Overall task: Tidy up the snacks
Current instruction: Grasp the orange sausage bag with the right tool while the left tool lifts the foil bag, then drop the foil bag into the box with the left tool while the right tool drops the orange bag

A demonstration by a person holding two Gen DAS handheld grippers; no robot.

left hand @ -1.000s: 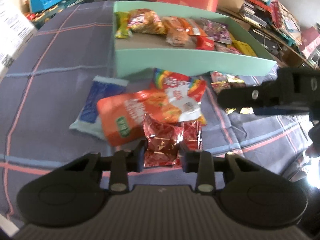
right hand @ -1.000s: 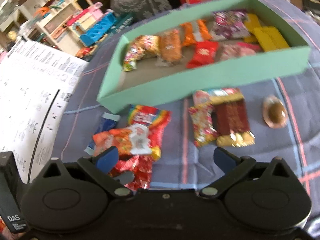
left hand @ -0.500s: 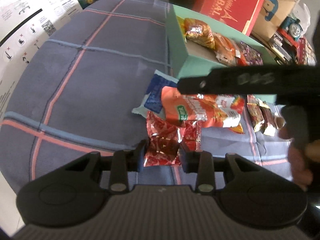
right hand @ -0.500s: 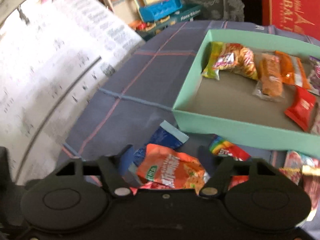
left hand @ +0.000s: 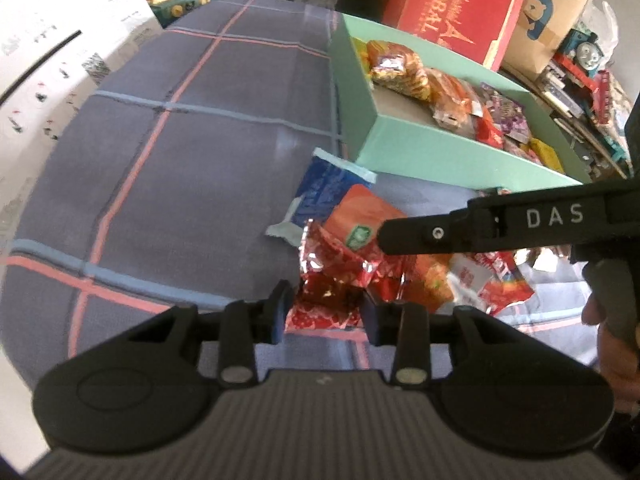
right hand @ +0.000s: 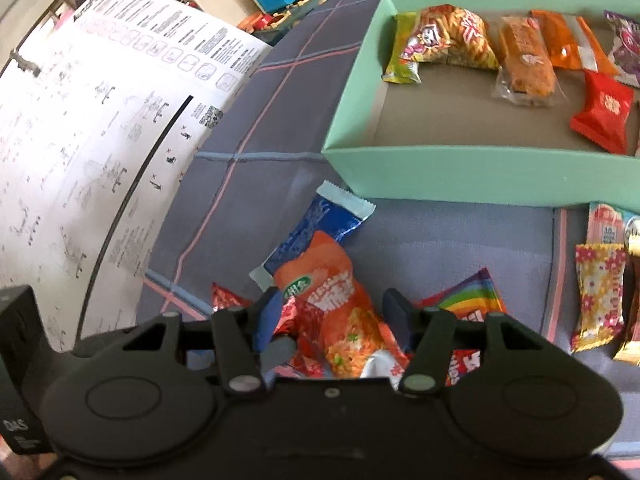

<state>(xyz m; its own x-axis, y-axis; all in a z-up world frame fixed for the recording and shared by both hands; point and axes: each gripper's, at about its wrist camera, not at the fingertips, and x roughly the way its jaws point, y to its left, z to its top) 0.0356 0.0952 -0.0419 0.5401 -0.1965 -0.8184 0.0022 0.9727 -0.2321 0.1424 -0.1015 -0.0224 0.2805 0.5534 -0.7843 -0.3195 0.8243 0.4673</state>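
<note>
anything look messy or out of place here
Yes: outside the green box, an orange packet lies heaped over a blue wrapper and a red foil packet on the cloth.

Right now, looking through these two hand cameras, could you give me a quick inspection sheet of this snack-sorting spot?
Surface: grey-blue checked cloth with pink and blue lines, covering the table.
Job's things: mint-green cardboard tray already holding several snacks; loose pile in front of it includes an orange noodle-snack packet, a blue wrapper partly under it, a rainbow packet and a red foil packet.
Clutter: white printed instruction sheet at the cloth's edge.
Grippers: left gripper shut on the red foil packet; right gripper closing, fingers astride the orange packet.
Cables: nothing seen.
Surroundings: red box, toys, stacked boxes.
</note>
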